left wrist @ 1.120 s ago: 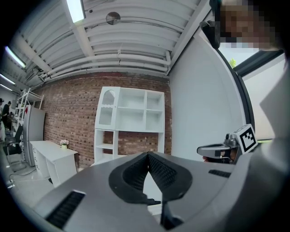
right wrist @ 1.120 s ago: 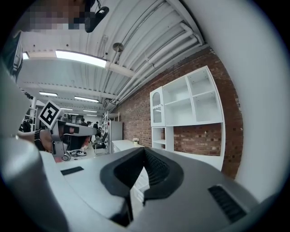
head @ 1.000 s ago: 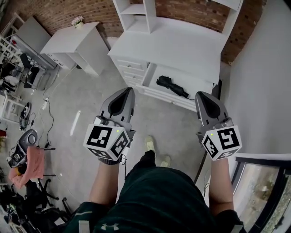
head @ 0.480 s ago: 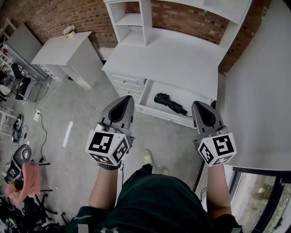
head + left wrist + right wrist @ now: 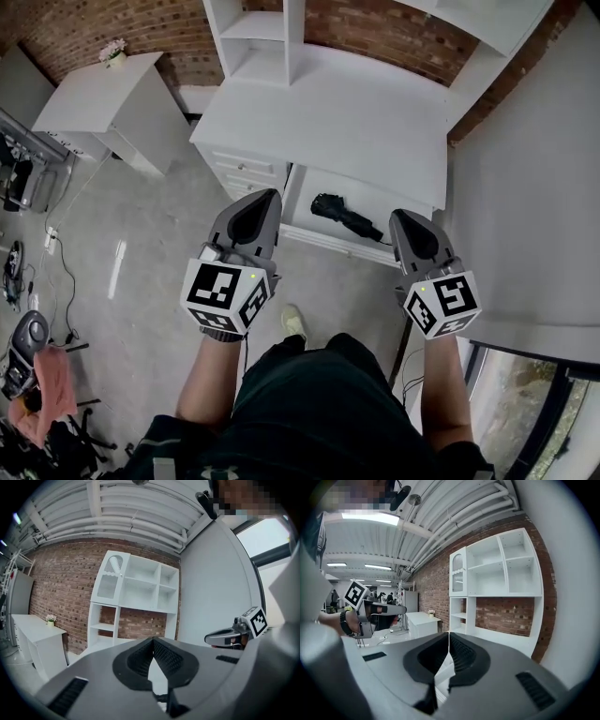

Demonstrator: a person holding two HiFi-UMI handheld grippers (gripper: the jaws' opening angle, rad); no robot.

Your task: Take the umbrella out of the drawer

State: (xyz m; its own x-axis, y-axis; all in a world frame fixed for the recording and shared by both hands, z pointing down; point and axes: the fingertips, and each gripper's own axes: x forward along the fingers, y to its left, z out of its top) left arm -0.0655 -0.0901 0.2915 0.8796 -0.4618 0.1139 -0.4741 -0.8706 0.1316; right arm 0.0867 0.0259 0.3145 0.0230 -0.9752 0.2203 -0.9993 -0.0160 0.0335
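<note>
Folded black umbrella (image 5: 345,216) lies in the open drawer (image 5: 330,240).
The left gripper (image 5: 265,197) and right gripper (image 5: 405,218) are closed and empty. The umbrella looks light, stiff and a bit slippery, so its thick part is likely best to grab.

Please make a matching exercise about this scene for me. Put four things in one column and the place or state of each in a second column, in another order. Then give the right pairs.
Column 1
1. umbrella
2. drawer
3. flower pot
4. right gripper

Column 2
A. jaws together, holding nothing
B. on the small white table at the upper left of the head view
C. pulled open under the top of the white desk
D. lying inside the open drawer

Right pairs: 1-D, 2-C, 3-B, 4-A
</note>
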